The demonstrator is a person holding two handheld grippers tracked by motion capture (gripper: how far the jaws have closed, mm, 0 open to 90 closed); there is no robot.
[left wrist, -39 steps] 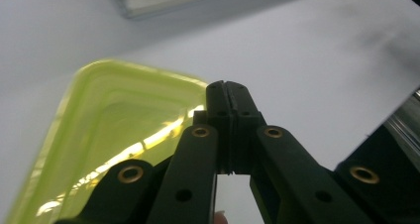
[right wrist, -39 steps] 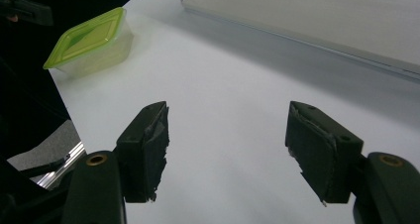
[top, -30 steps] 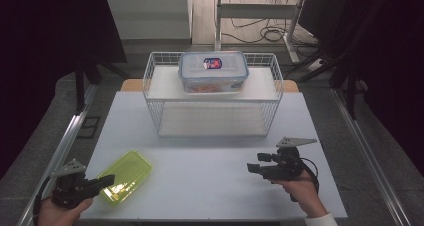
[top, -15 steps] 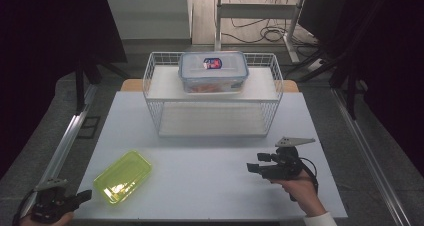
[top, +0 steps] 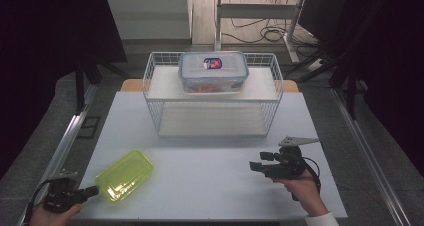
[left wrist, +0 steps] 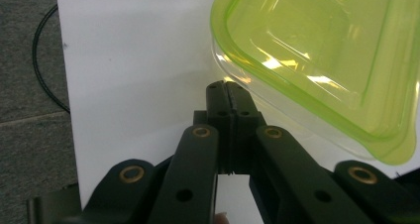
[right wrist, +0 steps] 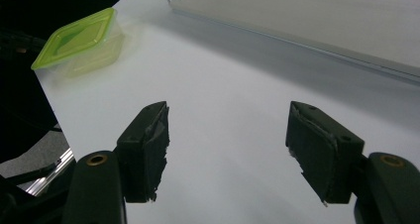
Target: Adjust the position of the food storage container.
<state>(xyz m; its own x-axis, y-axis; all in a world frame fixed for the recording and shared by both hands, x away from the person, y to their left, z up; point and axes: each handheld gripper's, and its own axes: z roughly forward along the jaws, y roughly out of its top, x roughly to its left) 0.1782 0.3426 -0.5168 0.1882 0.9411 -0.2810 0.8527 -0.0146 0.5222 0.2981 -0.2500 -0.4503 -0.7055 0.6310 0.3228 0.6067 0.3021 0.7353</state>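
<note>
Left gripper [top: 92, 191] has its jaws pressed together on nothing, tips just beside the near-left corner of the green container [top: 124, 174], which sits at the table's [top: 210, 176] near-left with its long axis running diagonally from near-left to far-right, lid side up. Right gripper [top: 256, 166] hangs wide and empty over the near-right of the table. Risk, as I judge it: closed tips nudging that corner would skid the light container off the near-left table edge.
</note>
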